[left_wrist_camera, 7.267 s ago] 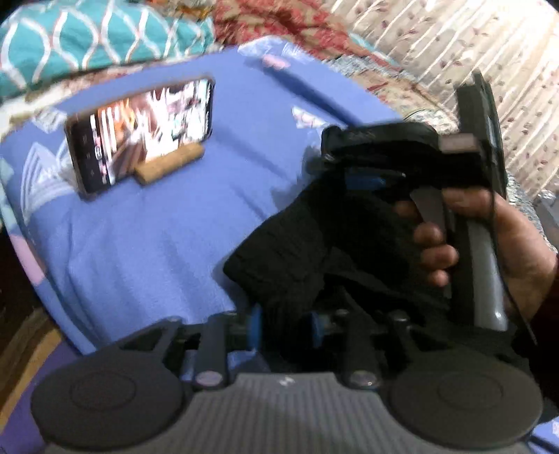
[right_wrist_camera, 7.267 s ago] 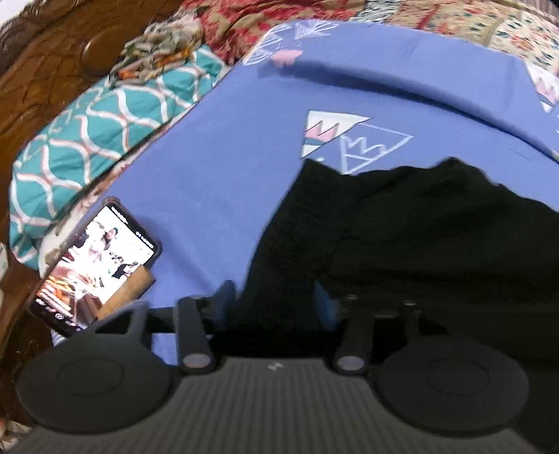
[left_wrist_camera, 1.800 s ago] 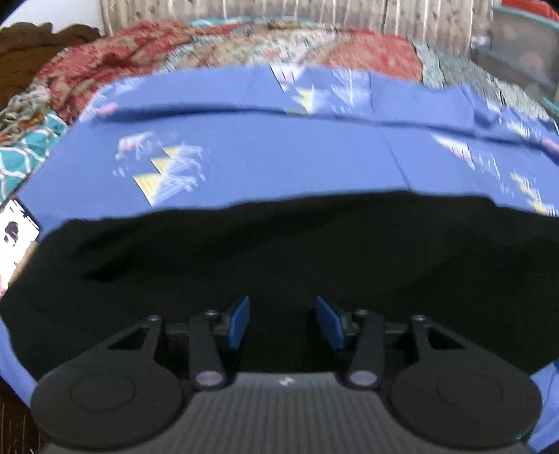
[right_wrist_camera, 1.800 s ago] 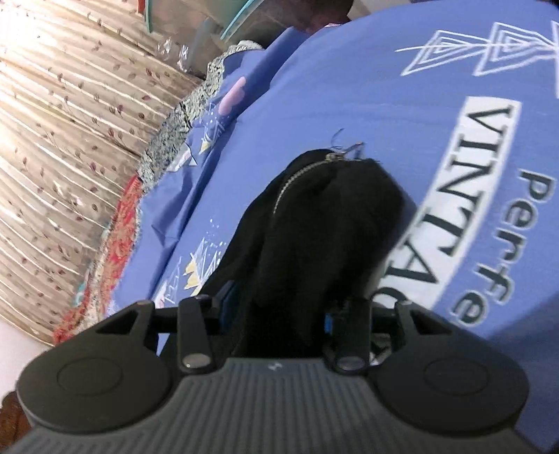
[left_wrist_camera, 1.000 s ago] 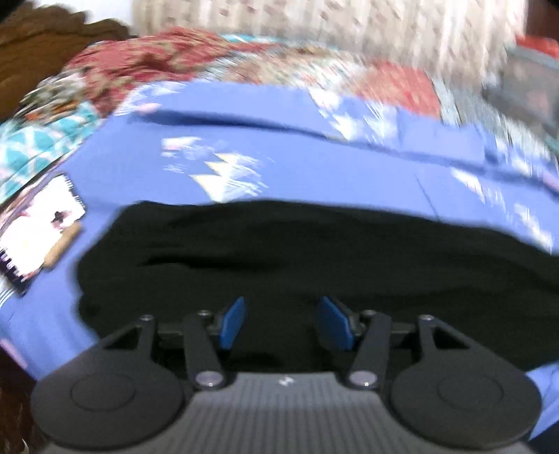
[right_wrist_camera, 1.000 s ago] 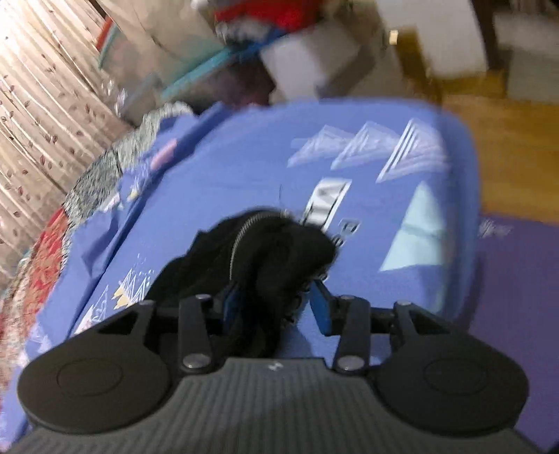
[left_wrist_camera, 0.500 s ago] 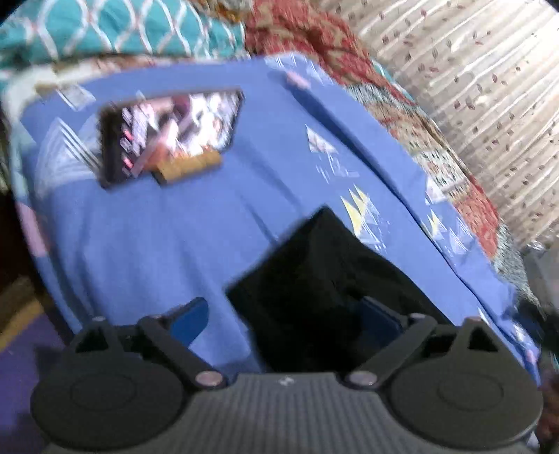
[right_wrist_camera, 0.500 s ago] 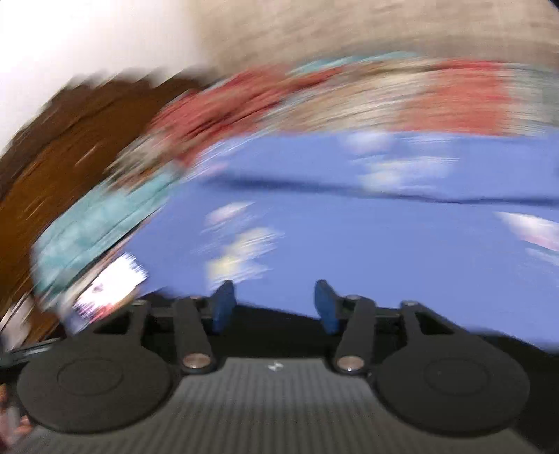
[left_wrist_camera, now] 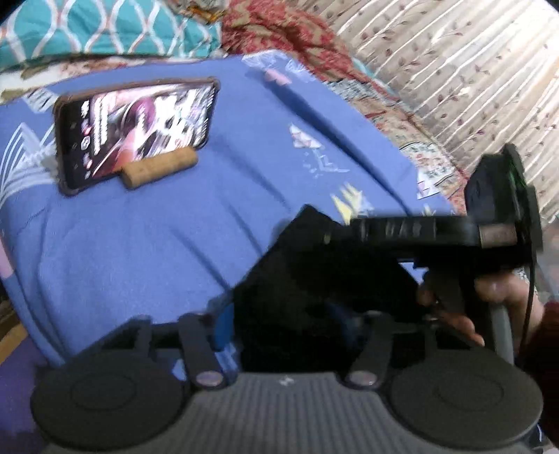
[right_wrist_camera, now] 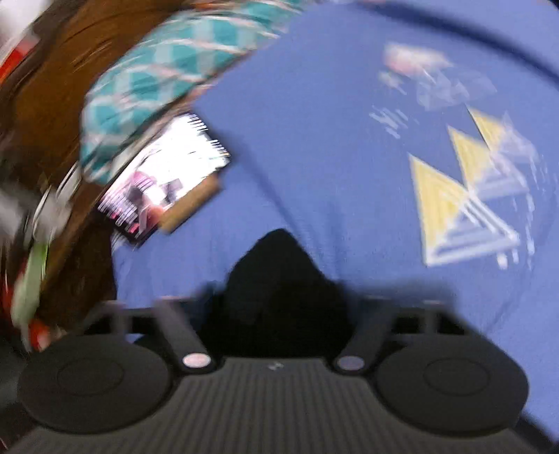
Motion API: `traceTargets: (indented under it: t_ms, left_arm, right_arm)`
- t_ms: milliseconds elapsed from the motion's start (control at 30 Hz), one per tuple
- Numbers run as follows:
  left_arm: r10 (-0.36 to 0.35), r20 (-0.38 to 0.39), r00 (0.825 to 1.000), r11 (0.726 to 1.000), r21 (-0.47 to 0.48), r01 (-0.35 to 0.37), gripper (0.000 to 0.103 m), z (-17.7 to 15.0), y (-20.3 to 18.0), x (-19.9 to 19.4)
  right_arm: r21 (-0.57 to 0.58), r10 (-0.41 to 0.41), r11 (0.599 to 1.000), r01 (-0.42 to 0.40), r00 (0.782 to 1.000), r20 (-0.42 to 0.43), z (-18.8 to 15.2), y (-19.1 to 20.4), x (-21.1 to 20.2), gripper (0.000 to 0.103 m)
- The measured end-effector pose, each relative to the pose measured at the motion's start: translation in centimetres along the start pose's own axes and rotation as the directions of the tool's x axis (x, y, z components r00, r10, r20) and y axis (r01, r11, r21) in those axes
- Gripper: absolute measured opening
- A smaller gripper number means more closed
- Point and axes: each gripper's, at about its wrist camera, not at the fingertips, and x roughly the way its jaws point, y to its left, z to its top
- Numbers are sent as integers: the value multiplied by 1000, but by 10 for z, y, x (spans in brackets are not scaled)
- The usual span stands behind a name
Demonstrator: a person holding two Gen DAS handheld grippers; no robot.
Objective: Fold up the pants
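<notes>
The black pants [left_wrist_camera: 297, 272] lie on the blue bedsheet [left_wrist_camera: 139, 244], one corner pointing toward the phone. My left gripper [left_wrist_camera: 284, 326] has its jaws closing, and the black cloth fills the gap between its blue pads. In the left wrist view, a hand [left_wrist_camera: 489, 300] holds the right tool just above the same bunch of cloth. The right wrist view is blurred: my right gripper [right_wrist_camera: 279, 307] is closing too, with a peak of the pants [right_wrist_camera: 279, 276] between its fingers. Both grippers sit close together at one end of the pants.
A lit phone [left_wrist_camera: 136, 129] leans on a cork stand [left_wrist_camera: 160, 171] at the far left of the sheet. A teal patterned pillow [left_wrist_camera: 104, 31] and red quilt lie behind it, a curtain [left_wrist_camera: 471, 70] to the right. A wooden headboard [right_wrist_camera: 52, 87] borders the bed.
The left jaws spread wide over the pants corner and have since closed on it. The right gripper swung across the bed with the cloth and now sits beside the left one.
</notes>
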Motion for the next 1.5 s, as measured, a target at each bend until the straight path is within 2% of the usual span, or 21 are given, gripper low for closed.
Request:
traceTargets:
  t_ms: [33,67,200,267,333,433,467,500,567,633,667,733,800,833,900,967,1100,1233,1300,1400,1500]
  left_arm:
    - [-1,17,1000,1000,20,0,45,2,-4,-2]
    - [-5,38,999,999,38,4,29,4,-7,-7]
    - [-57,166,984,994,102,41,29,21,-22,-24]
    - [-20,191,981,994,112,-1,29,29,-25,-19]
    - [38,173,984,995,88,-54,29,35,-22,-3]
    - [134,85,987,989,55,-139,30,33,-9,37]
    - [156,72,985,985,61,-161,34,29,-5,44]
    - [164,83,983,982,80,-171,37,25,-4,46]
    - [184,106,977,973,123,-196,43,22,-8,38]
    - [190,100,977,971,131,-202,46,22,-8,28]
    - [179,92,980,975,118,-189,47,24,-6,24]
    - [148,81,986,986,61,-153,47,26,-1,10]
    - [128,97,987,992,10,-129,45,28,1,-4]
    - [126,108,986,992,2,-127,45,28,0,-8]
    - [118,115,986,993,4,-119,45,28,-4,-13]
    - [111,102,989,993,34,-115,45,24,-10,-11]
    - [143,62,988,986,72,-148,45,15,-19,0]
    - [193,18,981,977,93,-194,47,8,-16,16]
    - [204,22,979,973,103,-205,47,6,-16,17]
    - [210,25,977,972,100,-212,47,8,-19,9]
    - [190,48,981,978,81,-194,45,12,-23,-11]
  right_arm:
    - [-11,7,1000,-7,1000,14,-3,5,-10,36]
    - [-21,23,1000,-23,999,32,-3,8,-18,28]
    - [-104,36,995,-15,979,199,6,23,-60,27]
    - [-131,-3,991,39,963,269,20,34,-65,27]
    - [-181,-74,975,129,957,282,28,41,-51,29]
    - [-205,-218,943,262,952,215,30,40,0,39]
    - [-180,-276,935,307,945,178,28,33,16,55]
    - [-143,-318,929,342,933,168,26,27,25,66]
    - [-66,-311,941,332,926,212,22,19,12,74]
    - [-18,-279,957,291,934,224,23,13,-8,75]
    - [-5,-282,956,292,927,247,21,12,-21,75]
    - [11,-307,947,320,897,318,12,16,-51,75]
    - [13,-273,958,288,891,362,-4,19,-78,73]
    - [20,-256,963,268,892,372,-14,21,-88,71]
    - [28,-227,972,233,902,368,-35,26,-96,54]
    - [3,-189,980,199,927,323,-54,36,-90,42]
    - [-54,-152,984,167,966,210,-76,58,-63,31]
    - [5,-149,989,149,987,63,-81,56,-19,34]
    - [10,-161,987,161,985,61,-77,56,-8,34]
    - [33,-151,988,150,987,52,-66,56,-14,34]
    - [53,-131,991,125,982,137,-73,55,-46,42]
